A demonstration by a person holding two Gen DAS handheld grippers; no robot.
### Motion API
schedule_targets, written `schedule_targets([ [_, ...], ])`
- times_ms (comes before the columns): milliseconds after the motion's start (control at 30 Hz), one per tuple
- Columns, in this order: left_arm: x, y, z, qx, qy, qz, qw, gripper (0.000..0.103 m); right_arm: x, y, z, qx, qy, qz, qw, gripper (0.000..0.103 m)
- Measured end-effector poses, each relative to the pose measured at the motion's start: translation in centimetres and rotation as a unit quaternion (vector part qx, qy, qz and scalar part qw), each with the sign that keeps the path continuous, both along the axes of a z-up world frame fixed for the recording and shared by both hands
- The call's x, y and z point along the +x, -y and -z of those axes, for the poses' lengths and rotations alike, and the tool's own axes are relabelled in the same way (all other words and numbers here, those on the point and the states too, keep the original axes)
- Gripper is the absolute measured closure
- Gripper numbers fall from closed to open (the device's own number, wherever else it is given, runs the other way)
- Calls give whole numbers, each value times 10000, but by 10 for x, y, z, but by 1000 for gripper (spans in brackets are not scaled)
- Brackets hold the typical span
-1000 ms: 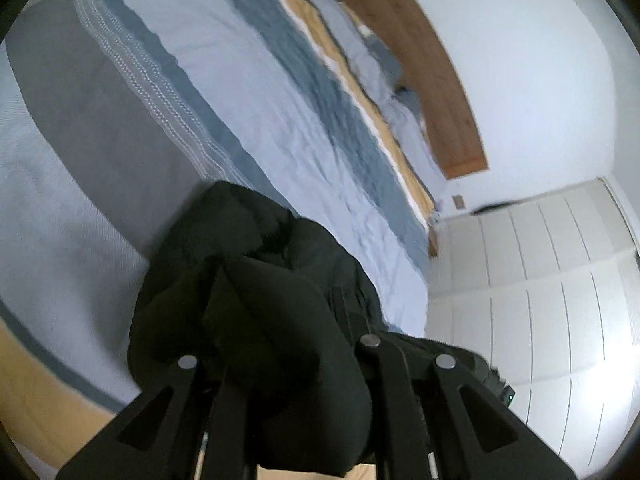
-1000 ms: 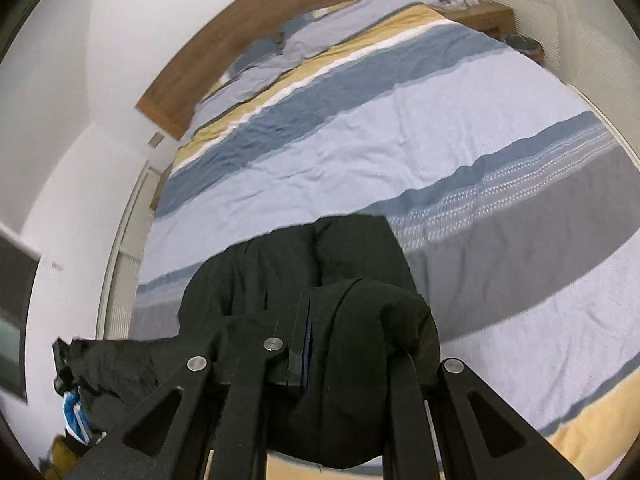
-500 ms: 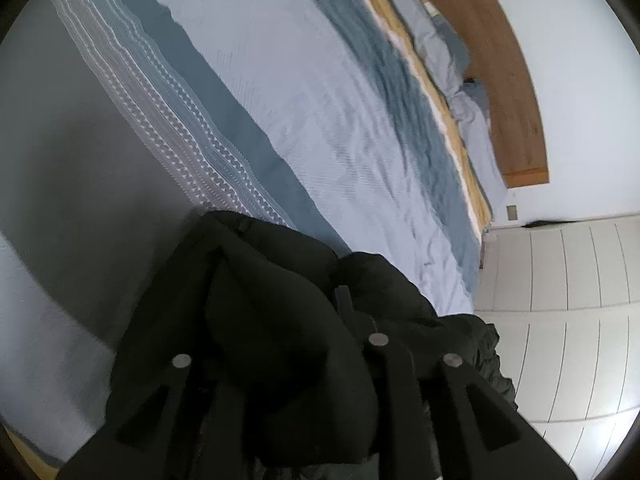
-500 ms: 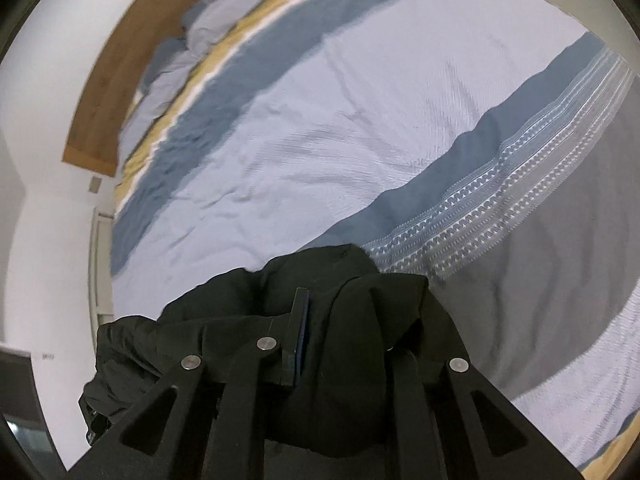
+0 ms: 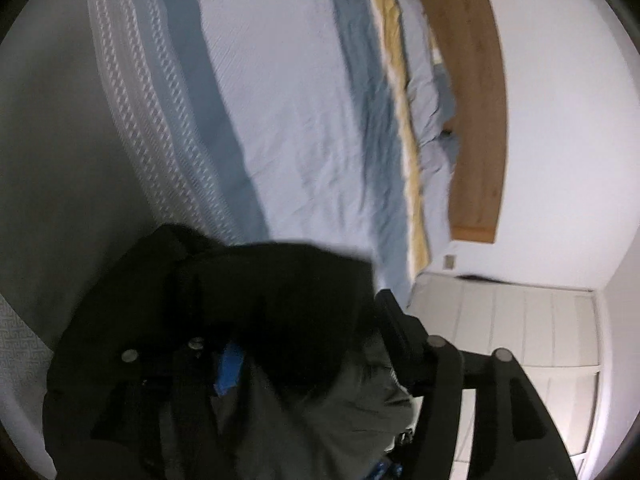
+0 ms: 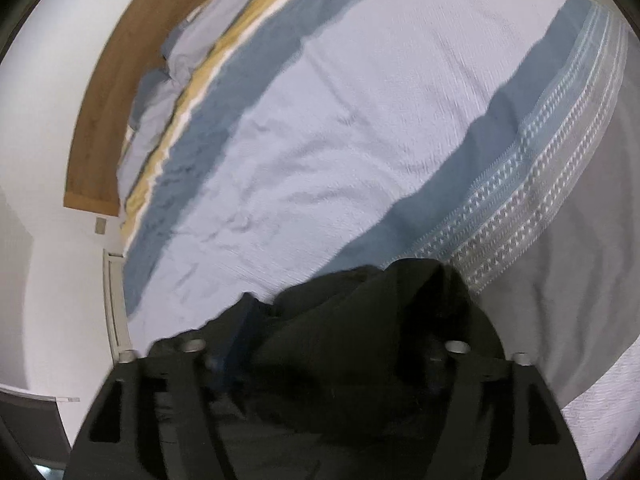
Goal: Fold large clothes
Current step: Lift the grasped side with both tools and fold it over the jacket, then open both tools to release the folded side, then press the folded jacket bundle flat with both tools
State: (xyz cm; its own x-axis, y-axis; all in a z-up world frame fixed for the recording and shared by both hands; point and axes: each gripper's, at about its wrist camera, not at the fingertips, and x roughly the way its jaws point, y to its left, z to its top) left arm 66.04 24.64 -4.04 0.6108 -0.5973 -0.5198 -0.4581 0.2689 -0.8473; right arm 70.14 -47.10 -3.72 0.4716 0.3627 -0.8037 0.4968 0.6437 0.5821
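Note:
A large black garment (image 5: 276, 312) is bunched up over both grippers above the striped bedspread (image 5: 288, 112). In the left wrist view my left gripper (image 5: 296, 344) has its fingers spread wide, with black cloth draped between and over them; a blue pad (image 5: 230, 368) shows on the left finger. In the right wrist view my right gripper (image 6: 320, 344) also stands wide, with the same garment (image 6: 372, 320) heaped over its fingers. Both views are motion-blurred, and the fingertips are hidden by cloth.
The bed's cover (image 6: 360, 128) has blue, grey, white and yellow stripes, with pillows (image 6: 160, 92) by a wooden headboard (image 6: 112, 92). White wardrobe doors (image 5: 520, 332) stand beside the bed. White walls surround it.
Both grippers have moved forward and lower over the bed. Their fingers now stand much wider apart than before, and the black garment has slumped between them.

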Motion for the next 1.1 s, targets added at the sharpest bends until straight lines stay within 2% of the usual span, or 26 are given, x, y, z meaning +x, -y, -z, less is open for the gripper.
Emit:
schedule_targets([
  [267,-1,-19,-64,856,334,58,9958,41,-7,6,-59,-492,568,-248,9969,21],
  [367,-10,-20,-89,1402,367,164,9893,41,-15,0,-80,-737,768,-451,9933,21],
  [433,-18,-12,-105,1834,396,344,9816,41,-23,-10,-95,-952,913,-687,9889,21],
  [500,-27,3,-119,2262,450,623,9710,41,-35,-23,-110,-1186,1047,-943,9829,21],
  [633,-54,45,-134,3150,599,1197,9396,41,-61,-57,-128,-1535,1299,-1489,9682,21],
  [767,-83,84,-135,3605,747,1565,9165,41,-90,-97,-135,-1772,1510,-2021,9513,21],
  [933,-120,140,-122,4113,1005,2028,8829,41,-126,-148,-125,-2074,1664,-2577,9289,21],
  [1100,-145,184,-105,4272,1170,2316,8661,41,-153,-187,-104,-2181,1703,-2902,9161,21],
])
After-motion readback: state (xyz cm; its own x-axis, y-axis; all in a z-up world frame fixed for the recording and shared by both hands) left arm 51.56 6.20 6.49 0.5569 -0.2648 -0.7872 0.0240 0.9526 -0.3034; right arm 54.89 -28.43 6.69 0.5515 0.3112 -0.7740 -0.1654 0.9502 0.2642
